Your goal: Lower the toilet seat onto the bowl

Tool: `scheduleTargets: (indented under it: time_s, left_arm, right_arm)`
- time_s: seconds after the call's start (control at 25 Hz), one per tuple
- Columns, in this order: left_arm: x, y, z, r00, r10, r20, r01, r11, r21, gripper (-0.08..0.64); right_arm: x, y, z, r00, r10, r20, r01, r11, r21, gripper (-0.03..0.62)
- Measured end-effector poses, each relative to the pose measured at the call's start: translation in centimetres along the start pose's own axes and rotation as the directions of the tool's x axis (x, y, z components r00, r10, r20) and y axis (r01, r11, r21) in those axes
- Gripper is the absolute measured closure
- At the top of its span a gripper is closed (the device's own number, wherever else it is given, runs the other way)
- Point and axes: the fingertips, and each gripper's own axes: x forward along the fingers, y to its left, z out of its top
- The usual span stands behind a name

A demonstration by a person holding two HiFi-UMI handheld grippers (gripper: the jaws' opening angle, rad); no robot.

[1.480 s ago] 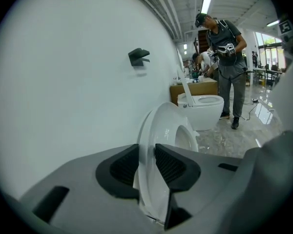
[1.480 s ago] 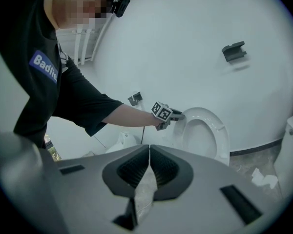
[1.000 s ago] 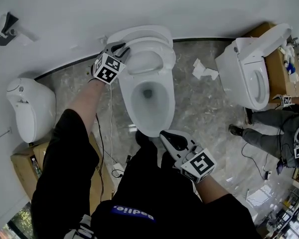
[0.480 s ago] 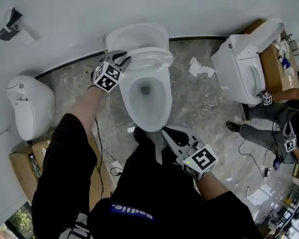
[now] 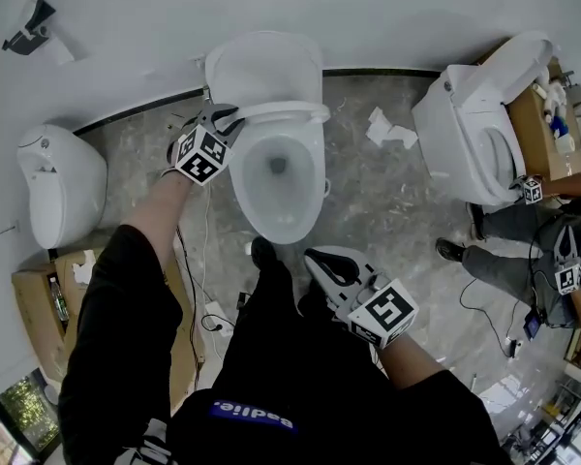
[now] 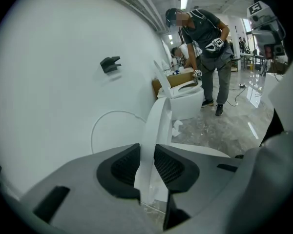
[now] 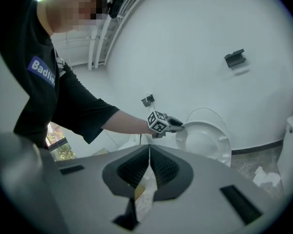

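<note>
Down at the near edge, the right gripper (image 7: pixel 149 161) hangs in front of the person's black shirt (image 5: pixel 271 386), its jaws pressed together on nothing. White print on the shirt reads something like "Badlie". Just beyond it comes the front of the toilet bowl (image 5: pixel 317 177), open to view, and there's the action: the left gripper (image 5: pixel 225 117) reaches in from the bowl's left side and pinches the toilet seat (image 5: pixel 290 112) by its left edge. The left gripper view shows the thin white rim running straight up between the two ribbed pads, clamped. The seat stands raised and tilted, off the bowl's rim, with the lid (image 5: pixel 263 66) upright behind it against the white wall (image 5: pixel 368 8). Room to move? Bare marbled floor (image 5: pixel 397 211) lies right of the bowl, with crumpled paper (image 5: pixel 382 129) on it, well apart. On the left it's tighter: a cable (image 5: pixel 211 250) trails down the floor just beside the bowl, and a second white toilet (image 5: pixel 60 197) and a cardboard box (image 5: pixel 34 308) sit beyond. Far right, another toilet (image 5: pixel 470 139) with a second person (image 5: pixel 533 250) beside it.
</note>
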Motion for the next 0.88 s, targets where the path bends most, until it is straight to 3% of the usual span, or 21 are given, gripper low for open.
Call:
scheduleTargets:
  time_s: [0.4, 0.64, 0.88]
  left_arm:
    - [-1.5, -6.0, -2.0, 0.989, 0.075, -0.129, -0.076, 0.997, -0.003, 0.463]
    - [-2.3, -10.6, -3.8, 0.979, 0.055, -0.198, -0.043, 0.997, 0.062, 0.453]
    - [-2.4, -15.2, -5.2, 0.981, 0.014, -0.195, 0.013, 0.991, 0.134, 0.442]
  right_arm:
    - [-7.8, -0.4, -6.8, 0.999, 0.041, -0.026, -0.04, 0.998, 0.042, 0.563]
    - [-9.6, -0.2, -9.5, 0.999, 0.042, -0.028, -0.04, 0.997, 0.06, 0.563]
    - [-8.0, 1.8, -10.8, 1.0, 0.018, -0.022, -0.017, 0.998, 0.063, 0.563]
